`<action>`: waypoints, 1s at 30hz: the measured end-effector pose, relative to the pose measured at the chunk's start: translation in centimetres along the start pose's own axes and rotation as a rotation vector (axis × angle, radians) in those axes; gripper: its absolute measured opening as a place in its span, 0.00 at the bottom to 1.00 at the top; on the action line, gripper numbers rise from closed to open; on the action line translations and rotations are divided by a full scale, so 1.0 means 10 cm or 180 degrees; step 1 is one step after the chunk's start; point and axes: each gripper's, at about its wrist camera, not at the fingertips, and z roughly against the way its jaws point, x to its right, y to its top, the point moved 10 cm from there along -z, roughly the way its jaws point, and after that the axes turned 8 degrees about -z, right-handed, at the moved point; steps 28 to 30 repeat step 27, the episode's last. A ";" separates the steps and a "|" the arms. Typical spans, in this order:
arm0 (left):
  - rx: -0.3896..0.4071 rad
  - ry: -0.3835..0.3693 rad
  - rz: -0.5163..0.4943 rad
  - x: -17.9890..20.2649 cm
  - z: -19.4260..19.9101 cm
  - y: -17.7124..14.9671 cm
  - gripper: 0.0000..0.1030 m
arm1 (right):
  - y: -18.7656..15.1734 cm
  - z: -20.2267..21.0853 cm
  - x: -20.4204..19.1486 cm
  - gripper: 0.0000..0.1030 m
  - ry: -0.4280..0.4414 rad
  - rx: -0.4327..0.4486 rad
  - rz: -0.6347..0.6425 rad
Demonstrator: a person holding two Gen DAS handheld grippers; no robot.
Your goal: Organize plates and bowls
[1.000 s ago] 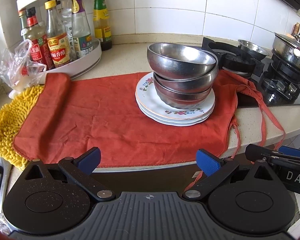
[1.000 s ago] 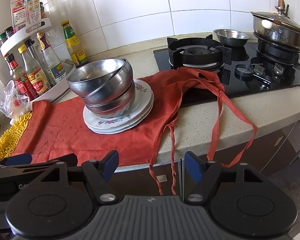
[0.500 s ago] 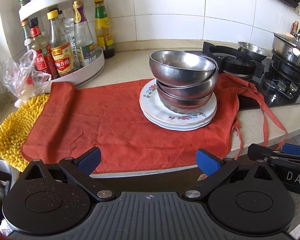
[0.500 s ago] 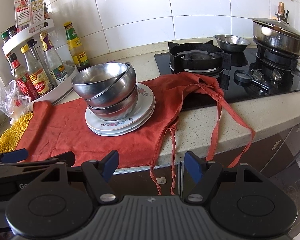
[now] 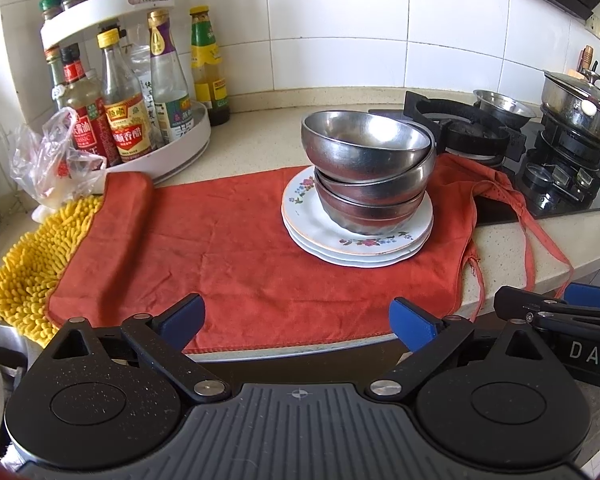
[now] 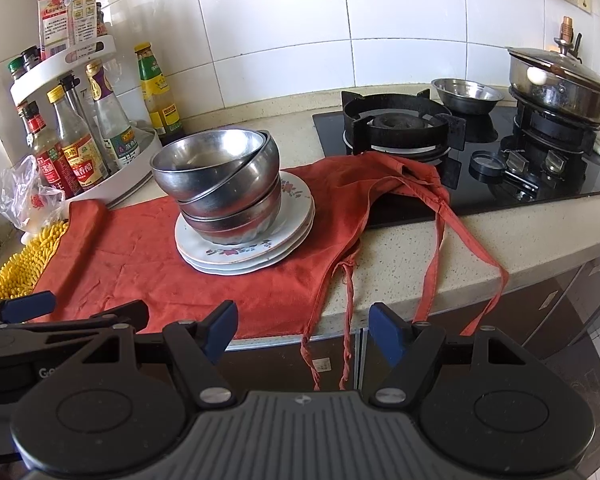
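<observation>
Left wrist view: you are holding the left gripper (image 5: 296,316) back from the counter edge with its blue-tipped fingers (image 5: 182,316) spread wide and nothing between them. Ahead of the fingers and a little to their right, the steel bowls (image 5: 370,168) are sitting nested, the top one tilted, on a stack of floral plates (image 5: 332,236), and the whole pile is resting on the red cloth (image 5: 204,248) well beyond the fingertips. Off the right finger, the other tool is showing at the frame edge. Right wrist view: you are holding the right gripper (image 6: 302,328) likewise released and empty, short of the counter. Here the bowls (image 6: 224,184) and plates (image 6: 296,216) are lying ahead and to the left of the left finger (image 6: 220,326), with the cloth's loose ties (image 6: 436,232) hanging over the edge straight ahead of the fingers. Step in hand, as a judgement: the dishes are already standing as one pile, bowls over plates, which fits either a finished stacking or a pile waiting to be sorted apart; these views are not settling which. Any approach is calling for a reach forward past the counter edge, a rim grip on the tilted, slippery top bowl, and care not to drag the cloth under the pile.
</observation>
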 end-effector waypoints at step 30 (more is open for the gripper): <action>0.0263 0.0026 0.0047 -0.14 0.01 0.12 0.95 | 0.14 -0.05 -0.18 0.68 0.0107 0.0062 0.0103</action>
